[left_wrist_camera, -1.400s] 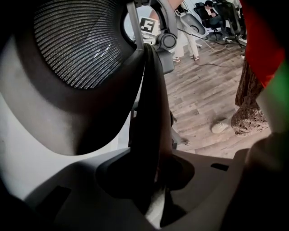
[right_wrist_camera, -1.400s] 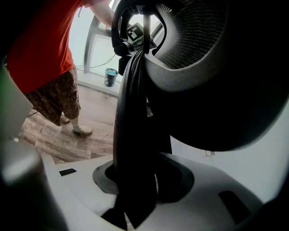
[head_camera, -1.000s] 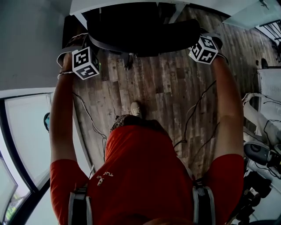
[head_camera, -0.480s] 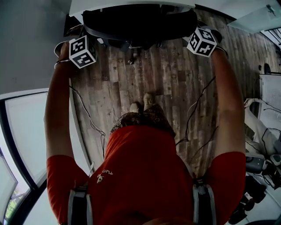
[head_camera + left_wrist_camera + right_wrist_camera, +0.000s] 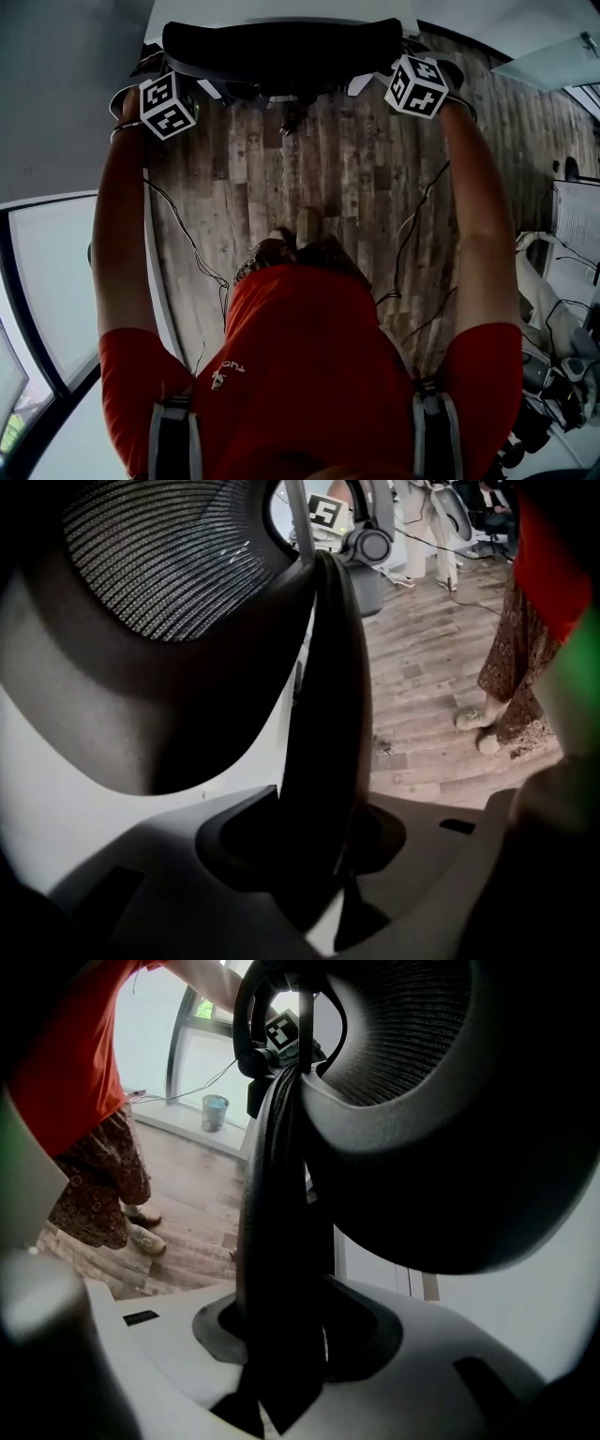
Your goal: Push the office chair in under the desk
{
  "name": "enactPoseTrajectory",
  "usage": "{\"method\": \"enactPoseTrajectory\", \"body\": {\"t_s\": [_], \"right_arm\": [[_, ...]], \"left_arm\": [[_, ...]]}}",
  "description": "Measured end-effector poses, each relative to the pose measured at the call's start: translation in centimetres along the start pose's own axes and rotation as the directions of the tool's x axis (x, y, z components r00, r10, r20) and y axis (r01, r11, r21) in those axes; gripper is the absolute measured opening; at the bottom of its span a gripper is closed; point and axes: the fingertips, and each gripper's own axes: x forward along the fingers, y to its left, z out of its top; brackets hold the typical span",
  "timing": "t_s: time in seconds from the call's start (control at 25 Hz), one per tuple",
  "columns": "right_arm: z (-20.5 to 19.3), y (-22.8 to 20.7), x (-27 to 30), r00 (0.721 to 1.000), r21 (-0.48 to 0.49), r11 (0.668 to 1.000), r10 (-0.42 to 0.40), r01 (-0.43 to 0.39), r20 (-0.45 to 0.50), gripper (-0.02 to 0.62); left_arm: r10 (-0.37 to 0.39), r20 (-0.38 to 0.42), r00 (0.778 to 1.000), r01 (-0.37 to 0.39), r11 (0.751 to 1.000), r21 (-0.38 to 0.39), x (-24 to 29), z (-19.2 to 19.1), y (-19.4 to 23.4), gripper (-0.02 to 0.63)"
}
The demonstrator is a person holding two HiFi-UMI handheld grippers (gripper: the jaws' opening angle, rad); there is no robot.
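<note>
Black mesh chair (image 5: 281, 52) at twelve o'clock, its back close up to the white bench (image 5: 281, 9) edge, and I reckon it's nearly in. The right gripper (image 5: 281, 1335), at two o'clock, is clamped on the back's rim. The left gripper (image 5: 314, 846), at ten, has the rim between its pads, and its jaws are opening. Here's the danger: if the left lets go while the right pushes on, the chair could swivel and clip the bench. In both gripper views the rim runs from the jaws up towards twelve.
</note>
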Motion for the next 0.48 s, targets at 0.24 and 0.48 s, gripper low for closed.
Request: {"method": "enactPoseTrajectory", "body": {"t_s": [0.24,0.48], "right_arm": [[0.5,-2.2,1.9,1.000,-0.002,1.000,0.005,-0.005,0.005,0.153],[2.1,-3.2,2.7,1.000,0.009,1.000,0.001,-0.001,-0.007,0.153]], "left_arm": [[0.000,-0.020,1.000,-0.001,1.000,-0.009,2.0,-1.4,2.0,0.146],[0.018,-0.016,1.000,-0.019,1.000,-0.009,2.7,-3.4,3.4,0.151]]}}
